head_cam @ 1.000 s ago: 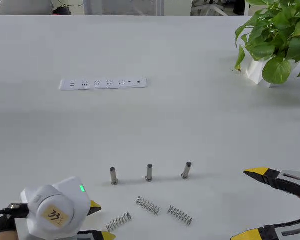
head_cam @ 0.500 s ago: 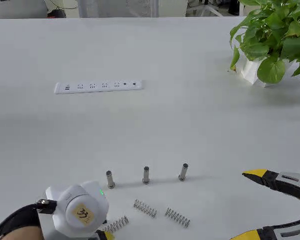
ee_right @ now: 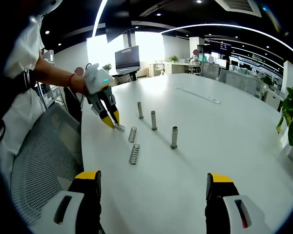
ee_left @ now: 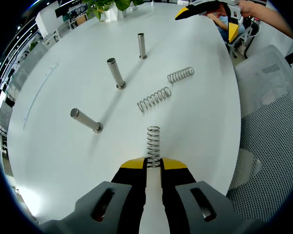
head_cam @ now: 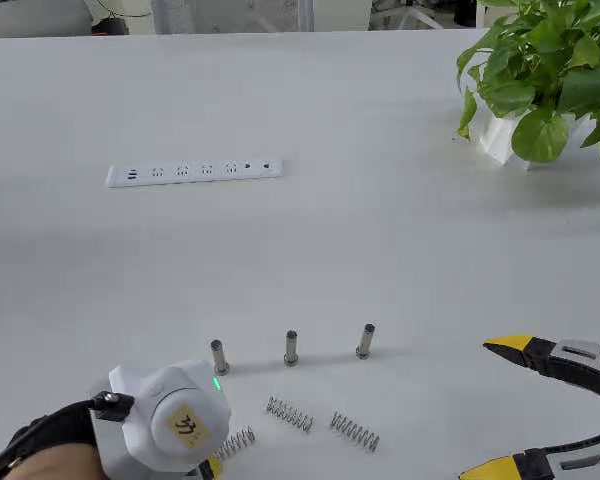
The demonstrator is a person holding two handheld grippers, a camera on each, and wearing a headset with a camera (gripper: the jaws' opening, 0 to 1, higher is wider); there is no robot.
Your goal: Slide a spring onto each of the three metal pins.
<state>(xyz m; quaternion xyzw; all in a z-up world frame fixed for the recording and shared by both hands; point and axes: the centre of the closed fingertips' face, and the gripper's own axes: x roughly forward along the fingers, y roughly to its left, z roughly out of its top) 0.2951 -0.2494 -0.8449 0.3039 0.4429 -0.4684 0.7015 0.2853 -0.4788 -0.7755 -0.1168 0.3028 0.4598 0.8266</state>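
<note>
On table (head_cam: 380, 230), three pins (head_cam: 291, 347), three springs (head_cam: 289, 414), left tongs (ee_left: 153, 161) gripping one

Three pins (head_cam: 291, 348) stand in a row on the table (head_cam: 380, 230). Three springs (head_cam: 289, 414) lie just at their 6 o'clock. The left spring (head_cam: 238, 440) has its near end between the jaws of the left gripper (ee_left: 153, 162). A power strip (head_cam: 194, 171) lies at the pins' 11 o'clock and a plant (head_cam: 545, 60) at 2, both well apart.

Three upright pins (head_cam: 291, 348), three springs (head_cam: 289, 414) nearby
</note>
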